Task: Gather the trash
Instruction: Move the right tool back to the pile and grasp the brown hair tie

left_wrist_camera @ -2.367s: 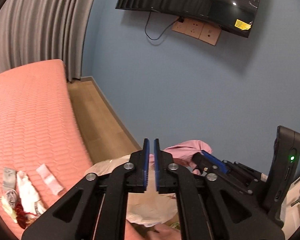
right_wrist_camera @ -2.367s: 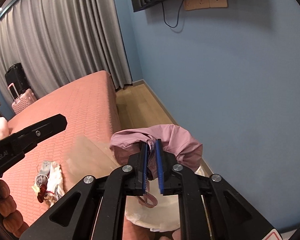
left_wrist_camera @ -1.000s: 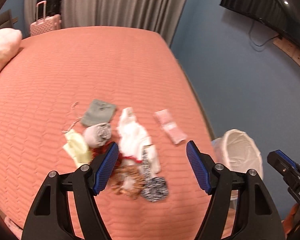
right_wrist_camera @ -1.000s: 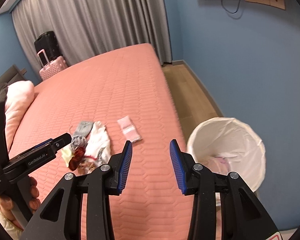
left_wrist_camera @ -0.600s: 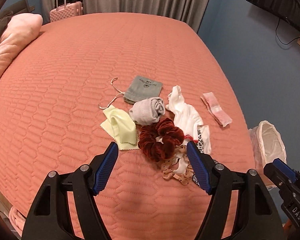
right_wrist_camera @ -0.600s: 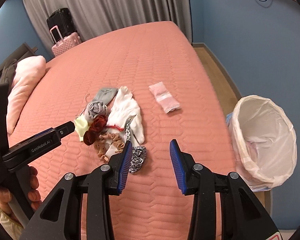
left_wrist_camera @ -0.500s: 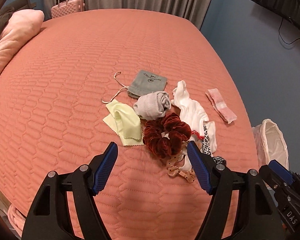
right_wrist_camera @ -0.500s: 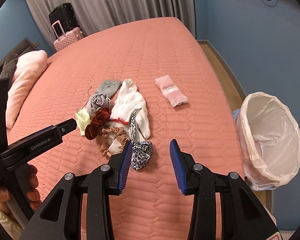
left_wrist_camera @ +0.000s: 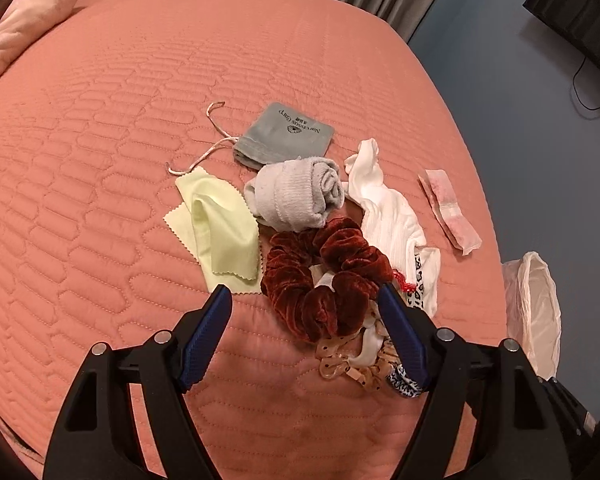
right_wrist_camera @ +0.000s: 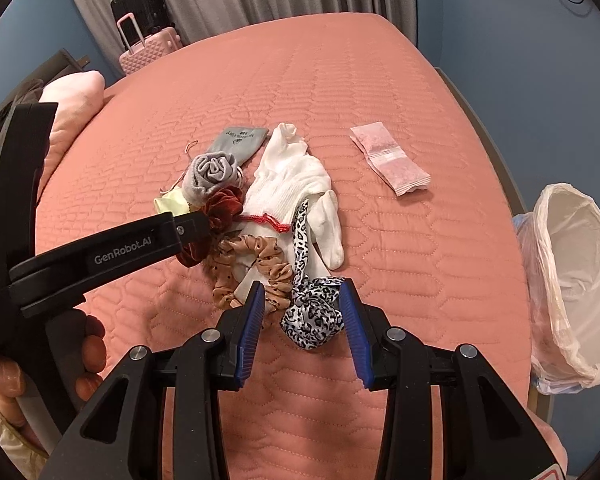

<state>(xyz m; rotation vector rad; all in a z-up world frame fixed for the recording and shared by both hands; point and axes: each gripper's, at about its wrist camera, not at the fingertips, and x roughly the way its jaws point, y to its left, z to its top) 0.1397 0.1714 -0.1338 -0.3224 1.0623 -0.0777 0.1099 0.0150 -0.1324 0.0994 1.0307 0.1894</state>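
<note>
Both grippers hang over the pile of small textiles on the salmon quilted bedspread. The left gripper has its blue pads spread wide, nothing pinched; the dark red velvet scrunchie sits right in the gap between them, its near edge level with the fingertips, and no pad presses on it. Just beyond it lie the rolled grey sock and the pale yellow-green cleaning cloth, the cloth off toward the left finger; behind the sock is the grey drawstring pouch. On the right wrist view, the right gripper stands part-open and empty, with the leopard-print scrunchie bunched between its pads, seemingly brushing the right one though not squeezed. The tan dotted scrunchie lies just past the left pad, and the white sock stretches away behind it. The pink wrapped packet lies apart from the heap, toward the bed's right edge. The bin with its white liner stands on the floor beside the bed, well to the right of both grippers. A hand grips the left tool's handle at lower left.
</note>
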